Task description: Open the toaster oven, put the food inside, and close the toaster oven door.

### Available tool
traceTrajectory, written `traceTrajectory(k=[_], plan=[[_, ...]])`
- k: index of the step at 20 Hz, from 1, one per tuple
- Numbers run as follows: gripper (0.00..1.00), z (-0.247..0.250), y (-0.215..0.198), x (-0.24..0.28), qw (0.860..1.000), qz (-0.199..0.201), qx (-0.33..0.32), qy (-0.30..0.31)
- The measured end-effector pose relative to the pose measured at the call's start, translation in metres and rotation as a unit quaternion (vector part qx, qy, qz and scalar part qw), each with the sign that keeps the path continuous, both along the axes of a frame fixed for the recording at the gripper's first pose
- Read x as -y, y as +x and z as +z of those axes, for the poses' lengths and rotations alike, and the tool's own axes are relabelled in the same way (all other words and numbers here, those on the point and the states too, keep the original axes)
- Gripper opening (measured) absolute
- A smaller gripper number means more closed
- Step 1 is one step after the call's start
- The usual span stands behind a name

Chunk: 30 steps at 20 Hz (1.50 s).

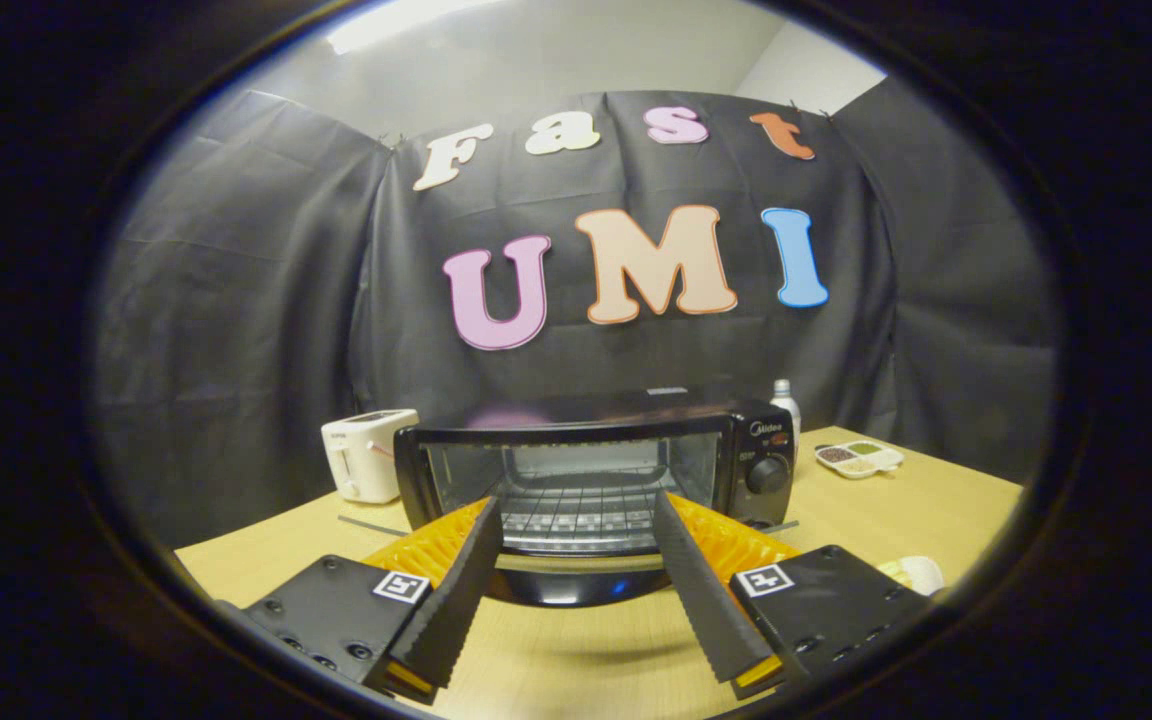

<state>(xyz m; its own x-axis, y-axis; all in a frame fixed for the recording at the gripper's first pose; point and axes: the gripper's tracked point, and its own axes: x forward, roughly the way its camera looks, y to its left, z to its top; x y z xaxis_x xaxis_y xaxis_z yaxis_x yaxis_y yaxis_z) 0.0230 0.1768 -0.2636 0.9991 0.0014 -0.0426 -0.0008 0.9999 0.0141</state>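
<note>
You're looking at a glossy black toaster oven with a silvery wire rack, a white plastic pop-up toaster, and a pale wooden tabletop.

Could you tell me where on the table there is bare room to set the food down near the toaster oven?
Bare wood lies between the open gripper fingers and the toaster oven, and between the oven and the divided dish. It is tighter where the white toaster sits beside the oven, and behind it by the bottle.

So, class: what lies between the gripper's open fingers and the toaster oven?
Gripper view: bare wooden table between the open gripper and the toaster oven; nothing held.
</note>
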Motion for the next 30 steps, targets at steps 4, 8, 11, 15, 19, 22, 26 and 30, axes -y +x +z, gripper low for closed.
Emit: traceTrajectory(k=[4, 8, 11, 15, 19, 22, 26, 30], plan=[[0.95, -0.014, -0.015, 0.001, 1.000, 0.010, -0.021, 0.013], [0.95, -0.028, -0.029, 0.001, 0.999, 0.013, -0.040, 0.004], [0.96, -0.039, -0.034, 0.000, 0.998, 0.023, -0.057, 0.034], [0.97, -0.066, -0.044, 0.003, 0.989, 0.018, -0.117, 0.086], [0.97, -0.092, -0.046, 0.012, 0.985, 0.004, -0.153, 0.078], [0.97, -0.114, -0.050, 0.012, 0.981, 0.000, -0.179, 0.078], [0.97, -0.113, -0.048, 0.012, 0.983, 0.005, -0.170, 0.069], [0.97, -0.104, -0.053, 0.004, 0.981, 0.047, -0.171, 0.074]])
